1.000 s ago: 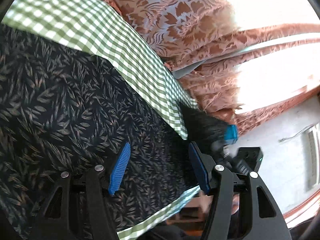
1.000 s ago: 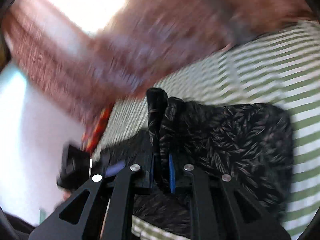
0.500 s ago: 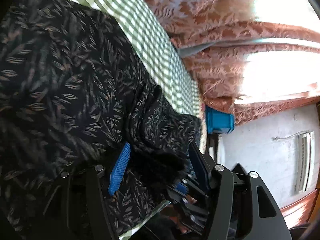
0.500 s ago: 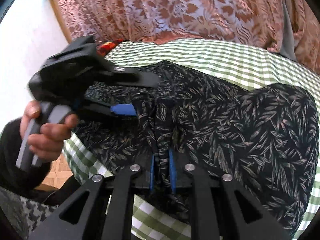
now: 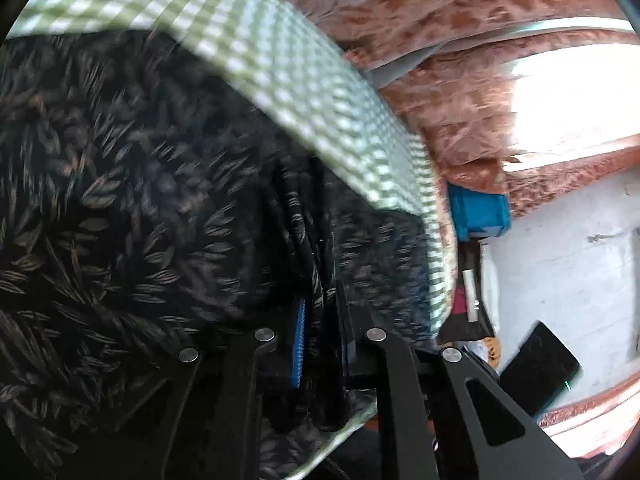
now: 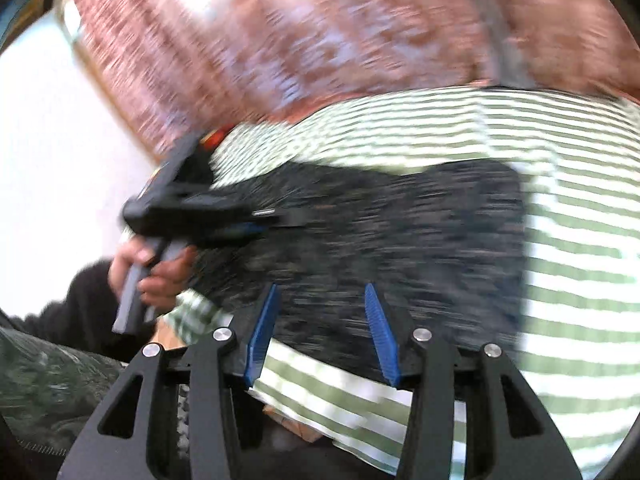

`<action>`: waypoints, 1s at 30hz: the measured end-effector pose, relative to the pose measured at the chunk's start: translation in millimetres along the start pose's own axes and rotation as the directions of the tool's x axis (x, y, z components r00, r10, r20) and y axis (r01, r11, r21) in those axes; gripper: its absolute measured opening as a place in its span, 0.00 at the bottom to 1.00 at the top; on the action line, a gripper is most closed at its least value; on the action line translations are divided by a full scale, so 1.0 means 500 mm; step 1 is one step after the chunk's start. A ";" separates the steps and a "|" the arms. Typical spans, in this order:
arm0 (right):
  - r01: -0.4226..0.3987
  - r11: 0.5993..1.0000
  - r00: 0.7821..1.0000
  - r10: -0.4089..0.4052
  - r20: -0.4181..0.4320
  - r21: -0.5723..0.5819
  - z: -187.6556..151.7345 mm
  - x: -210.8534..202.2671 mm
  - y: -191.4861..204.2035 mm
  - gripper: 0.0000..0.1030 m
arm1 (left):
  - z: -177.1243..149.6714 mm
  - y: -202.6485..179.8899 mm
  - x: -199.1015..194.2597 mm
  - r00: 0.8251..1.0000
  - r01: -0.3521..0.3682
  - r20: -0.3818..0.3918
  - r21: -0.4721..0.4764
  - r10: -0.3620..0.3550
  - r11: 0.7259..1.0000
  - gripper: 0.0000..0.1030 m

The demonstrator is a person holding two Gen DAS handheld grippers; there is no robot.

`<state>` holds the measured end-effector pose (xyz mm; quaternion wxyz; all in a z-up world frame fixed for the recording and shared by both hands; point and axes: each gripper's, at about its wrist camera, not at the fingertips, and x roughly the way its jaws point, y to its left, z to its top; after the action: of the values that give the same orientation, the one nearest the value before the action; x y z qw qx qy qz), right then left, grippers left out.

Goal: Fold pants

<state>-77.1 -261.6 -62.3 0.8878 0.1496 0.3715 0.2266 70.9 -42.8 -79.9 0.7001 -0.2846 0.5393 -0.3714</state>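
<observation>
Two grippers are seen over dark leaf-print pants (image 5: pixel 120 208) that are spread on a green-checked cloth (image 5: pixel 304 80). The left gripper (image 5: pixel 322 320) is clamped on a bunched ridge of the pants, with the fabric pinched between its blue pads (image 5: pixel 298 344). The right gripper (image 6: pixel 322 332) is held with its pads wide apart and nothing between them, just above the near edge of the pants (image 6: pixel 380 232). A hand (image 6: pixel 154 272) is seen on the left gripper's handle in the blurred right view. Patterned red curtains (image 5: pixel 452 28) are hung behind the cloth.
</observation>
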 end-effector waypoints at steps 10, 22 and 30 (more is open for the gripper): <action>0.152 0.968 0.986 -0.162 0.036 0.200 -0.022 -0.084 -0.126 0.46 | -0.020 -0.071 -0.114 0.991 0.052 0.119 0.112 -0.065 0.992 0.11; 0.266 0.962 0.964 -0.265 -0.031 0.054 0.033 0.017 -0.079 0.45 | -0.057 0.061 -0.069 0.992 -0.113 0.056 0.012 0.112 0.994 0.11; 0.309 0.948 0.951 -0.307 -0.026 0.082 0.129 0.135 -0.089 0.56 | -0.072 0.017 -0.080 0.976 -0.198 0.117 0.129 0.183 0.972 0.11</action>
<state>24.9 -271.1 -77.9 0.9027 0.1260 0.4054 0.0702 32.3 -5.1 -74.2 0.7779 -0.2008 0.4996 -0.3241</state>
